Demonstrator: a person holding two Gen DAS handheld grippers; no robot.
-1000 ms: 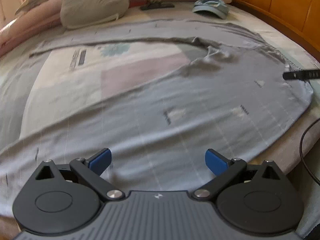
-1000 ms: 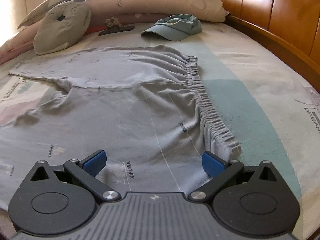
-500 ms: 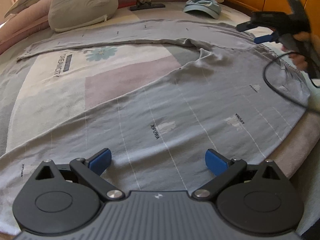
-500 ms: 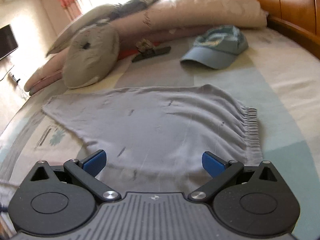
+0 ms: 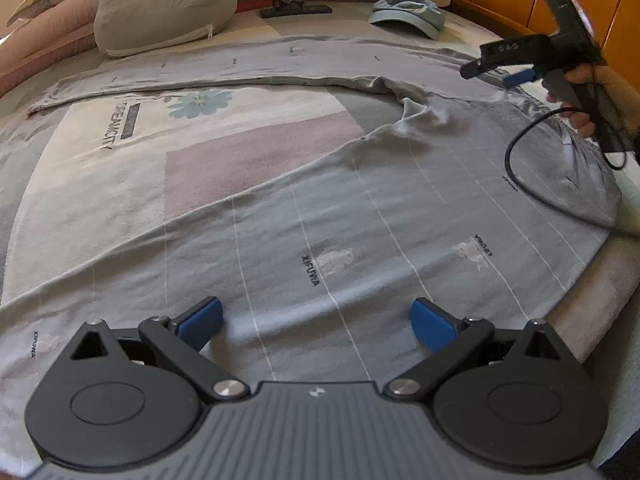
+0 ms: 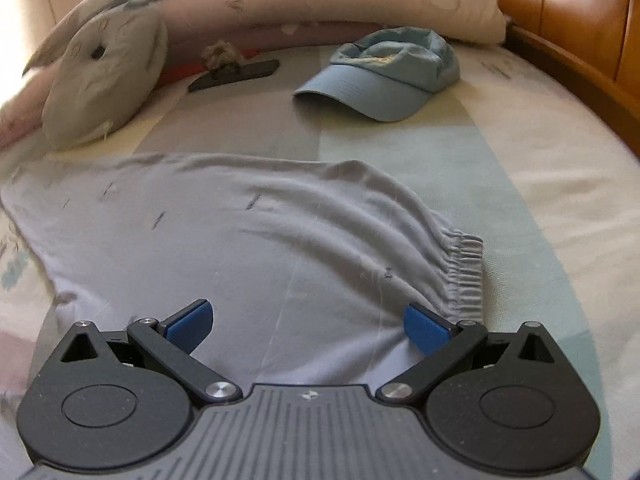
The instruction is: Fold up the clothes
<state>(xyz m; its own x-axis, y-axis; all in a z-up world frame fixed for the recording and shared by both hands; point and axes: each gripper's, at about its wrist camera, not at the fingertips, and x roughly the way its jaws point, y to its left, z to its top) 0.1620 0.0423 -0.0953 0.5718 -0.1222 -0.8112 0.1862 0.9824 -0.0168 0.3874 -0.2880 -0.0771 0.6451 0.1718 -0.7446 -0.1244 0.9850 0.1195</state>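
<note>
Now that the right tongs [image 6: 308, 326] have lifted clear of the waistband [image 6: 464, 276], both they and the left tongs [image 5: 316, 320] hover spread above the unfolded grey trousers [image 5: 360, 240].

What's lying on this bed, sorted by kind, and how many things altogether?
Grey trousers: 1
Blue cap: 1
Grey cushion with a hole: 1
Long pink pillow: 1
Dark flat bar with a fuzzy clump on it: 1
Total: 5
</note>
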